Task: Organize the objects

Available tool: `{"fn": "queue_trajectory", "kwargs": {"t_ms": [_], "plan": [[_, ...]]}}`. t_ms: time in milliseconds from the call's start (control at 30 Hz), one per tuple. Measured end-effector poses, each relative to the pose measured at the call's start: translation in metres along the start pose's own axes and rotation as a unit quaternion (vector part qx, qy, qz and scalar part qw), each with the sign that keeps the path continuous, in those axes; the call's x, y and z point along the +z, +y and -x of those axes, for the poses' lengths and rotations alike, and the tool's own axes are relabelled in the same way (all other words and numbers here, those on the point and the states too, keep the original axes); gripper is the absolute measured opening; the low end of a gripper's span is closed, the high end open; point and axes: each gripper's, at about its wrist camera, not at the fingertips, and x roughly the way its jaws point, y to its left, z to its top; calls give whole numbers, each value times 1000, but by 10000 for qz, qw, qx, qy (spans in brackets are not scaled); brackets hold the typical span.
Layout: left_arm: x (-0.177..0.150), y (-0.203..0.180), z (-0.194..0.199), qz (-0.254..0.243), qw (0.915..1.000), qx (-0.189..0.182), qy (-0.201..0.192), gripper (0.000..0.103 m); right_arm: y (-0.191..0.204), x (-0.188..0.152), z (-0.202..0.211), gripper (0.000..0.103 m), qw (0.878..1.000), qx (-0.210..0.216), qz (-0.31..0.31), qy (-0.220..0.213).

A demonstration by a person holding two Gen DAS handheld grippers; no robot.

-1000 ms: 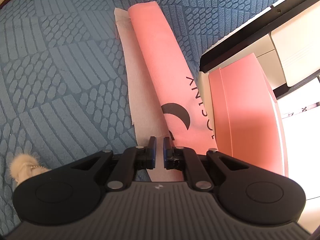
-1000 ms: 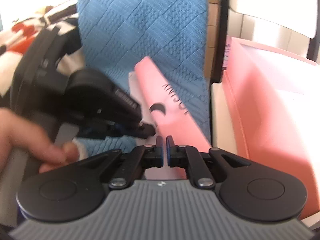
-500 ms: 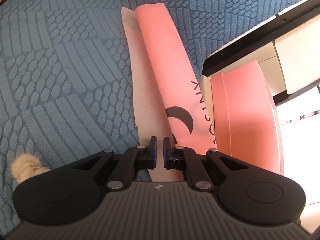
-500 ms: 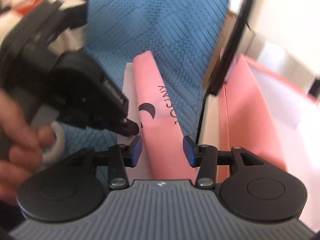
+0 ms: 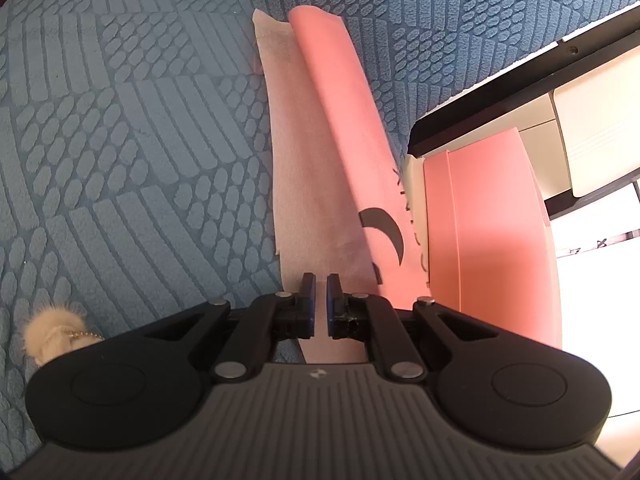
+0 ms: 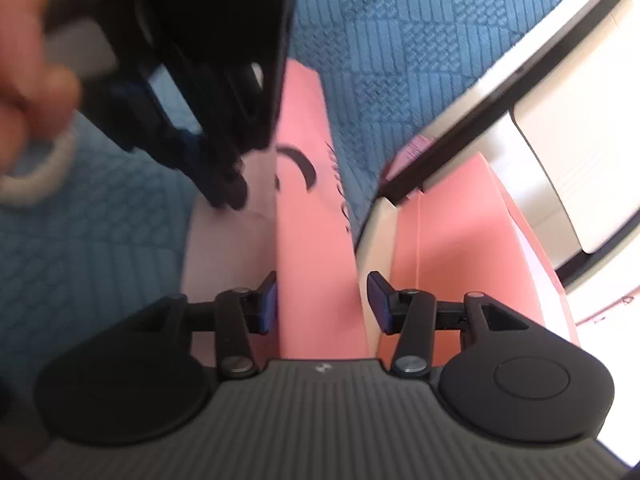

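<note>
A long pink pouch (image 5: 340, 120) with a black crescent logo lies on a blue patterned bedspread (image 5: 120, 140), partly over a pale pink sheet (image 5: 296, 184). My left gripper (image 5: 321, 284) is shut, and its tips rest down on that pale sheet just left of the pouch; whether they pinch it I cannot tell. In the right wrist view my right gripper (image 6: 322, 300) is open. Its jaws straddle the near end of the pouch (image 6: 312, 240) without pressing it. The left gripper (image 6: 228, 192) shows there, blurred, touching the sheet (image 6: 224, 248).
A pink box (image 5: 492, 240) stands open right of the pouch, against a black-edged cream cabinet (image 5: 500, 92). A beige fur pompom (image 5: 52, 332) lies on the bedspread at the lower left. A hand (image 6: 28, 80) holds the left gripper close to the right one.
The right gripper has opened, rolled, and dropped closer, so its jaws now sit either side of the pouch's near end. The left gripper has stayed shut and in place.
</note>
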Motion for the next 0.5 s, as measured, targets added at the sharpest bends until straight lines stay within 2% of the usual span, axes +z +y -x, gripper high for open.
{"fn": "queue_trajectory", "kwargs": {"t_ms": [133,233,267,300,367,500], "plan": [[0,-1,-1,34,10000,-6,-7,9,-7,0,0,48,9993,-234,-253,-115],[-1,0,1,61,10000,-13,-14,9,-21,-1,2,45,9972,-232,-691,-143],[-2,0,2,72,10000,-15,-17,9,-27,-1,1,39,9957,-149,-911,-121],[-2,0,2,81,10000,-14,-21,9,-33,-1,0,26,9936,-39,-1122,-77],[-3,0,3,94,9999,3,-41,9,-43,-2,-2,13,9895,99,-1445,9],[-3,1,8,155,9998,42,-127,9,-59,-4,3,8,9775,408,-2068,-40]]}}
